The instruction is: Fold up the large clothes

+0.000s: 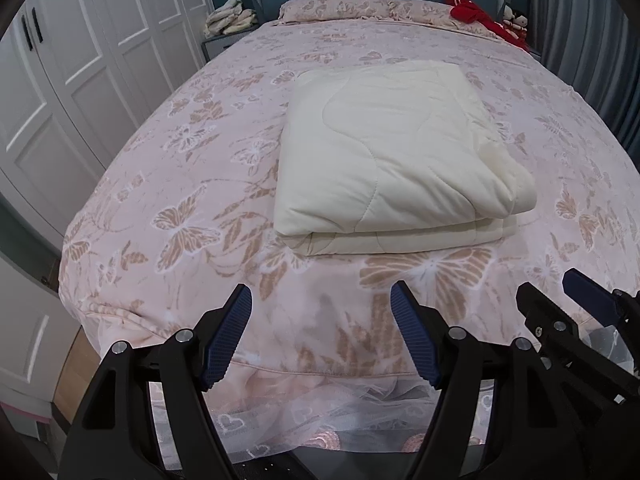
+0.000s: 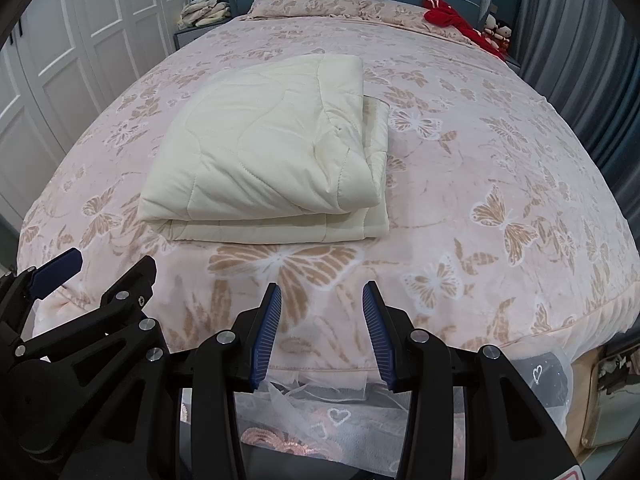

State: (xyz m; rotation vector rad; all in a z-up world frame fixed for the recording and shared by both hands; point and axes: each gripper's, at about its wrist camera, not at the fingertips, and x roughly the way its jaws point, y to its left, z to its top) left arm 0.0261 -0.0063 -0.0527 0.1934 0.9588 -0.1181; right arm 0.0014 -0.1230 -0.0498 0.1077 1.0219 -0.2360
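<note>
1. Left wrist view: at the bottom edge the left gripper (image 1: 321, 300) has its fingers spread wide, nothing between them.
2. Right wrist view: at the bottom the right gripper (image 2: 322, 294) has its fingers partly spread, also empty.
3. Mid-frame, a folded cream quilt (image 2: 264, 152) lies on the butterfly-print bed (image 2: 500, 168).
4. Upper right, a red garment (image 2: 452, 16) rests by the pillows (image 2: 304, 2).

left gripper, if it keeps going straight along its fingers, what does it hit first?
Most likely the pink butterfly-print bedspread near the foot of the bed, short of the folded cream quilt. The left gripper is open and empty, angled downward. Depth is uncertain through the fisheye.
</note>
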